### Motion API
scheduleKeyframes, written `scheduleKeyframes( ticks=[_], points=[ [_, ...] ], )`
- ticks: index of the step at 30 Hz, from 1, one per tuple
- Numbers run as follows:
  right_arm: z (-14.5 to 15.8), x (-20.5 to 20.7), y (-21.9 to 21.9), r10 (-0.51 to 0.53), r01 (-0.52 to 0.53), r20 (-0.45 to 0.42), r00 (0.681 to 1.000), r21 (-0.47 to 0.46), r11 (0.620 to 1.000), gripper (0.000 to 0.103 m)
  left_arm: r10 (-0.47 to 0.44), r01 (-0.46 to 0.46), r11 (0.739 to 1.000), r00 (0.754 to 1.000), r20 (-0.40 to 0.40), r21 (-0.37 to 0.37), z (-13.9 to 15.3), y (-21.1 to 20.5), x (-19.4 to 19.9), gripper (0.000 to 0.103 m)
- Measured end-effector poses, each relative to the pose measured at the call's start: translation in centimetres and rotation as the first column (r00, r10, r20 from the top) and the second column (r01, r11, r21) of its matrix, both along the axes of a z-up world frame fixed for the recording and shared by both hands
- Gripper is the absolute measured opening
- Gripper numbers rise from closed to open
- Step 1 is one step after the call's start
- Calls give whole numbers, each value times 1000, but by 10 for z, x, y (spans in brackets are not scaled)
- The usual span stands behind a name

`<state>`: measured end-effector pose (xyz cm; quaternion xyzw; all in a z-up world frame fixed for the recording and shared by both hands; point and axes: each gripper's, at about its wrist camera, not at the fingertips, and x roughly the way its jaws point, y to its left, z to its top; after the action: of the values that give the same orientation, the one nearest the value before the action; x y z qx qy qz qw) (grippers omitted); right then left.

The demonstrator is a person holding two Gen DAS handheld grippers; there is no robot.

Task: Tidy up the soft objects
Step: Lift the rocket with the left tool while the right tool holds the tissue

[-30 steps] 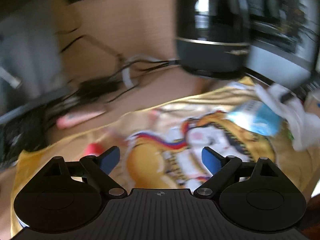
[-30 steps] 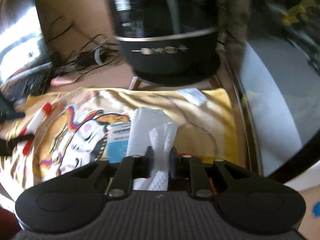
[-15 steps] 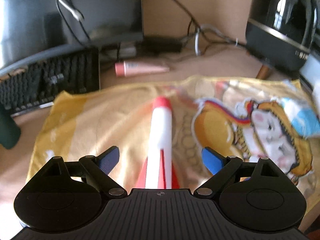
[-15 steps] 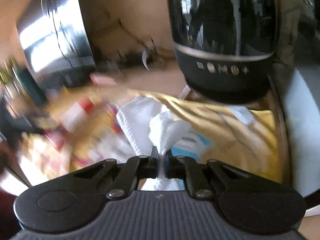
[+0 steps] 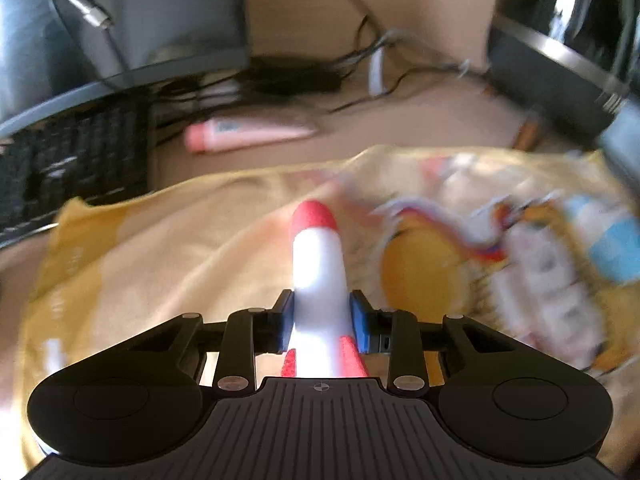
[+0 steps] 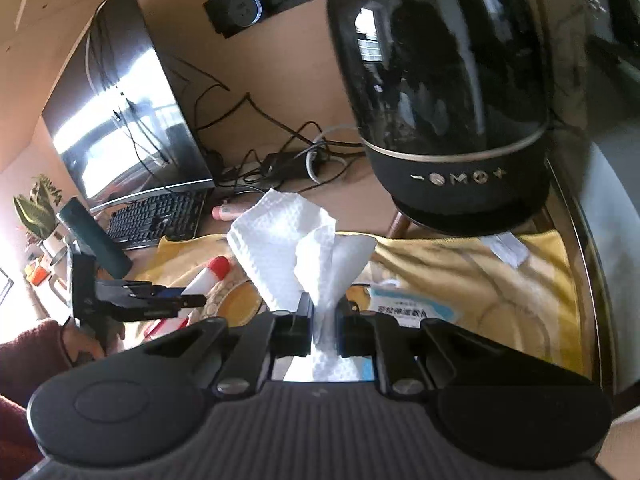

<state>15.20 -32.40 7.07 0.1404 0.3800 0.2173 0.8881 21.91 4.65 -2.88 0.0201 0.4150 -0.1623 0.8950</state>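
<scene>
Your left gripper (image 5: 319, 316), spread half a second ago, now pinches the foam rocket (image 5: 318, 276) at frame centre, while your right gripper (image 6: 322, 326) still clamps the white tissue (image 6: 294, 248), so both soft items are ready to place.

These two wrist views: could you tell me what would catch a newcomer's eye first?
The white foam rocket with its red nose, clamped in the left gripper above the yellow printed cloth. Next, the crumpled white tissue pinched in the right gripper. Behind it looms a glossy black domed appliance at the desk's back right, with a monitor at the back left.
</scene>
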Motion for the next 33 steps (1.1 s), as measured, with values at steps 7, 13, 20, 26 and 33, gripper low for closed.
scheduleKeyframes(
  ticks=[7,13,20,26,33],
  points=[
    [-3,8,16,37,-37,-7,999,11,999,11,-257,256,966,966,39,27,14,-60,-6,37],
    [-17,21,44,119,-119,-63,991,8,993,10,-129,129,992,991,24,-15,21,-35,-40,60],
    [-35,51,112,321,-322,-146,936,17,946,10,142,-152,986,980,-140,-68,6,-10,-70,70],
    [-55,64,196,544,-560,-163,823,-77,825,11,175,-176,984,978,-111,6,7,-22,-82,89],
    [-67,77,226,579,-587,-123,806,-294,754,11,197,-198,980,974,-107,3,16,-18,-84,93]
  ],
)
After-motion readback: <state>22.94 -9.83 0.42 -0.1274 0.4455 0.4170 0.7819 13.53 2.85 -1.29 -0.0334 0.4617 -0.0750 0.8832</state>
